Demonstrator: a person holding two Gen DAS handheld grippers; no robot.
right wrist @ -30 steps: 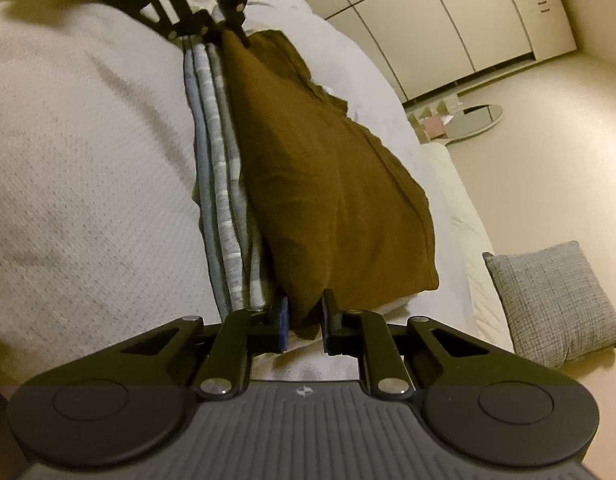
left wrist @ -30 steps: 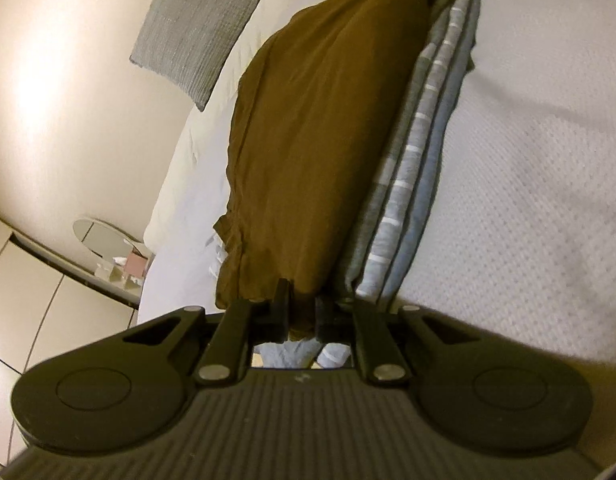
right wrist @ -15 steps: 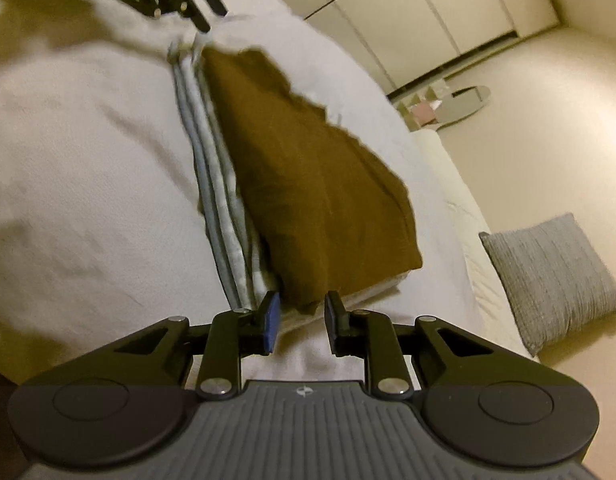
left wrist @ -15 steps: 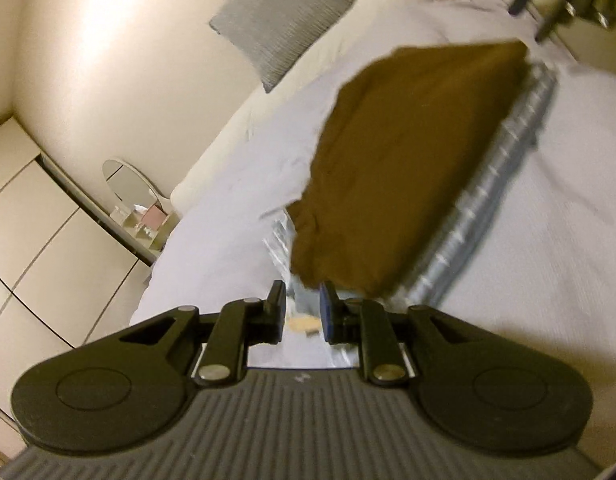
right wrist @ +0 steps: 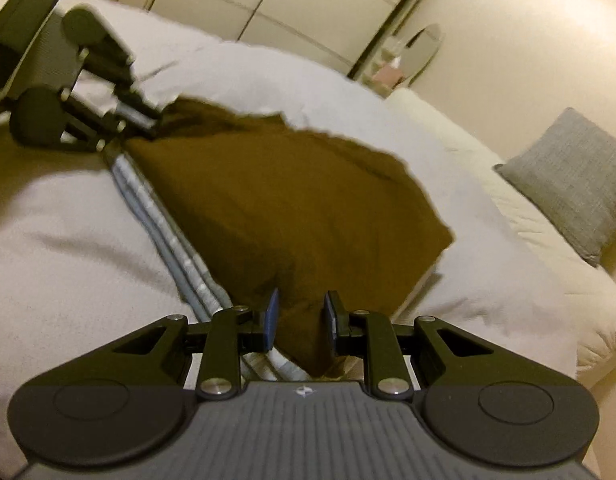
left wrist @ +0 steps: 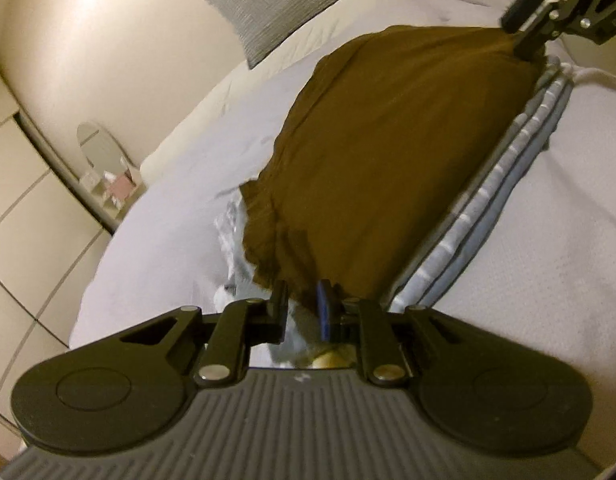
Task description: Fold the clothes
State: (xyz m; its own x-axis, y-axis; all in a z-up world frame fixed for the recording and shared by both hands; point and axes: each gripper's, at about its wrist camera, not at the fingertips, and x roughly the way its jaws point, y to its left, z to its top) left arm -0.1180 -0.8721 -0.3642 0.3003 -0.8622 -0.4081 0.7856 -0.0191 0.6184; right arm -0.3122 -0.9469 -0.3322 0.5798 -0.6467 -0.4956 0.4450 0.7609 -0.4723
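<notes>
A folded brown garment (left wrist: 388,152) lies on the white bed, on top of a folded grey striped garment (left wrist: 504,184) whose edge shows beside it. My left gripper (left wrist: 302,308) is open at one end of the brown garment, its jaws apart just off the cloth's edge. My right gripper (right wrist: 298,320) is open at the other end, with the brown garment (right wrist: 288,208) lying between its jaws without being pinched. Each gripper shows in the other's view: the right one (left wrist: 528,28) at the far corner, the left one (right wrist: 140,120) at the far end.
White bedding (left wrist: 180,208) covers the bed. A grey cushion (left wrist: 268,4) leans on the wall. A small oval mirror and pink box (left wrist: 108,168) stand on the floor by cream cabinet doors (right wrist: 268,4). A crumpled white cloth (left wrist: 236,240) lies under the brown garment's corner.
Both grippers were shut on the ends of the brown garment a second ago. They have let go, opened and drawn back slightly. The garment now rests on the striped one.
</notes>
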